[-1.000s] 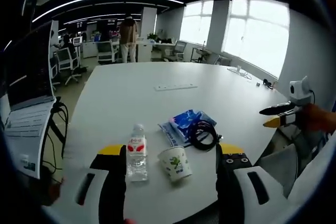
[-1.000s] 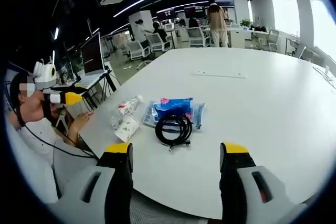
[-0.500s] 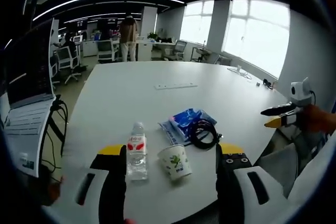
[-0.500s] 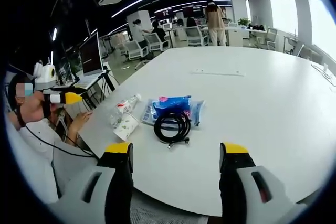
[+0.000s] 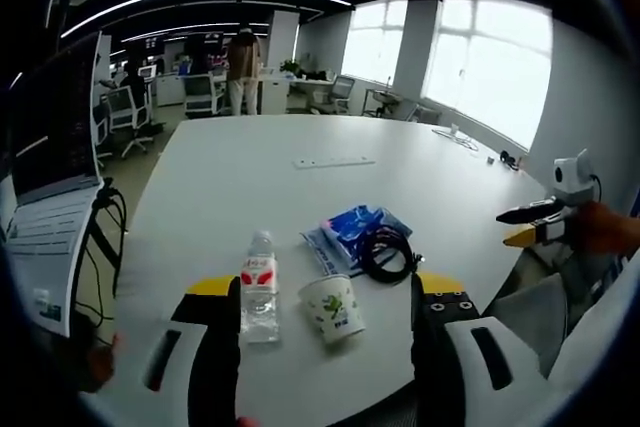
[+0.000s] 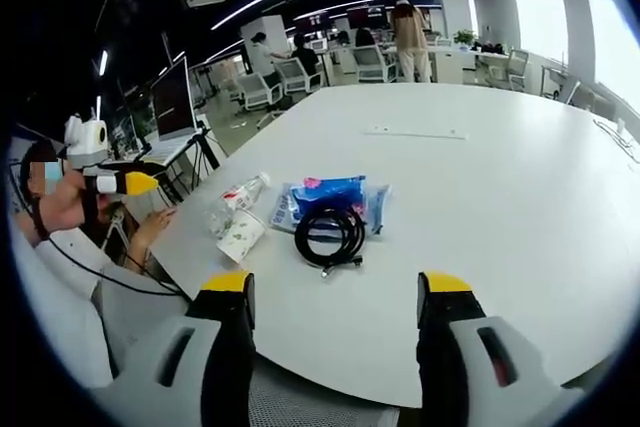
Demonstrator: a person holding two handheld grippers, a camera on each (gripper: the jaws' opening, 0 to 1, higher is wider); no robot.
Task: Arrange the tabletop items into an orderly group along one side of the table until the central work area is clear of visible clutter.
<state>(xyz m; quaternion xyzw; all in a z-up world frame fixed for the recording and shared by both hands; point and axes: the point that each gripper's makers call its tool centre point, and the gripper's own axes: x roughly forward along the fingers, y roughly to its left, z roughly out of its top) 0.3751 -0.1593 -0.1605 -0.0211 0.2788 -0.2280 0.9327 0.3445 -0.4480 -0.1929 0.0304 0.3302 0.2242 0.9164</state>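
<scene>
Open-plan office, with a big white table (image 5: 250,177) under bright windows. In the left gripper view the left gripper (image 5: 325,297) hangs over the near edge, jaws spread wide and holding nothing. Between them a water bottle (image 5: 259,287) lies on its side, and a paper cup (image 5: 335,309) lies tipped over just beside it. Past the cup a coiled black cable (image 5: 385,252) rests on a blue packet (image 5: 357,232), touching it. Farther out a flat white strip (image 5: 334,162) sits alone in the table's middle. In the right gripper view the right gripper (image 6: 334,297) hovers off the table edge, jaws also wide and empty, with the cable (image 6: 330,235), packet (image 6: 330,197), cup (image 6: 238,237) and bottle (image 6: 232,203) grouped ahead near the table's edge. At the far end stand desks, chairs and a person (image 5: 243,69).
</scene>
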